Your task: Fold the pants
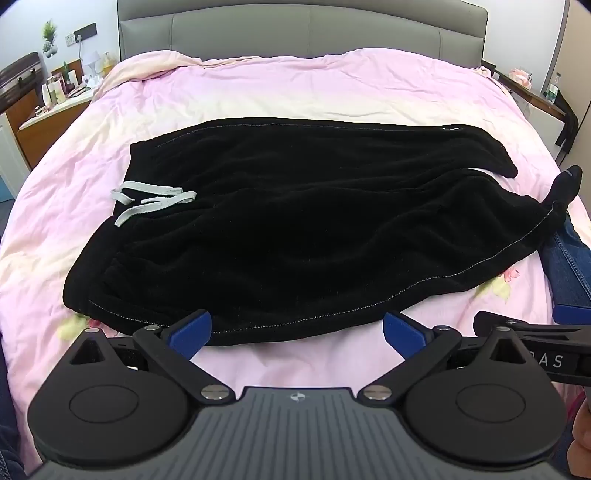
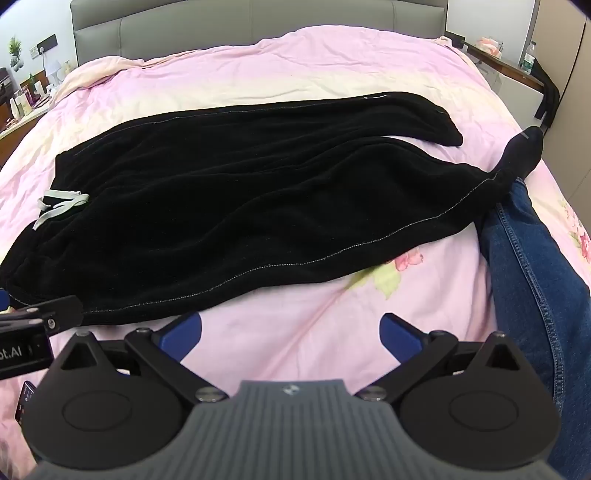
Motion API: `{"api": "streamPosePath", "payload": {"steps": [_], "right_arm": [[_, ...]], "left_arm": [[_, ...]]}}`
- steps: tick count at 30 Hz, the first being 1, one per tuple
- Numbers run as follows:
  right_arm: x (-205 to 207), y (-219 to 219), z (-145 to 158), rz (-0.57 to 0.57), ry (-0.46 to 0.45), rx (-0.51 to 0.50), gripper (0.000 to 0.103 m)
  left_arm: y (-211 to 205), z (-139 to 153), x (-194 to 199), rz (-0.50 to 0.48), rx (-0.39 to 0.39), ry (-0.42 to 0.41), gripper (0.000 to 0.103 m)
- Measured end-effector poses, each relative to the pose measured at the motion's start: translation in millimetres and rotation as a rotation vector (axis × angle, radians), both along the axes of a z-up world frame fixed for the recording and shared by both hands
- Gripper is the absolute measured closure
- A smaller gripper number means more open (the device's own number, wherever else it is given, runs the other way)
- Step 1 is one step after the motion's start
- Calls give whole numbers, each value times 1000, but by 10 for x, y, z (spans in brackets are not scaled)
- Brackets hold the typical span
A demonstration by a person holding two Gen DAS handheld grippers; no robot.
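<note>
Black fleece pants (image 1: 295, 221) lie spread flat across the pink bedspread (image 1: 295, 96), waistband with a grey drawstring (image 1: 151, 201) at the left, both legs running to the right. They also show in the right wrist view (image 2: 240, 195). My left gripper (image 1: 297, 332) is open and empty, just short of the pants' near hem. My right gripper (image 2: 290, 332) is open and empty over bare bedspread (image 2: 314, 314), near the pants' lower edge. Each gripper's side shows in the other's view.
A person's leg in blue jeans (image 2: 535, 277) with a black sock (image 2: 521, 151) rests on the bed at the right, touching the near pant leg's cuff. A grey headboard (image 1: 295, 29) stands behind. A cluttered nightstand (image 1: 55, 96) is at the left, a shelf (image 1: 532, 92) at the right.
</note>
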State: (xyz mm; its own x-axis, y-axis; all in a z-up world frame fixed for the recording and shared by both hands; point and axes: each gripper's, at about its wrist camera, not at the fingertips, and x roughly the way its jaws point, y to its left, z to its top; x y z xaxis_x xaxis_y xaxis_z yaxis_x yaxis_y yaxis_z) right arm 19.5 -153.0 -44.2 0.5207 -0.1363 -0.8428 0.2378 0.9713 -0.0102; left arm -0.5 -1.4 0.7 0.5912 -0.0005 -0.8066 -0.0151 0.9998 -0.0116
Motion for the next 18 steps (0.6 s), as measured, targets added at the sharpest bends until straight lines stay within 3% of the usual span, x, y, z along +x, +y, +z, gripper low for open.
{"api": "streamPosePath", "payload": {"steps": [18], "right_arm": [[-11, 16, -37, 5, 11, 17, 5]], "left_arm": [[3, -18, -12, 3, -28, 4, 0]]}}
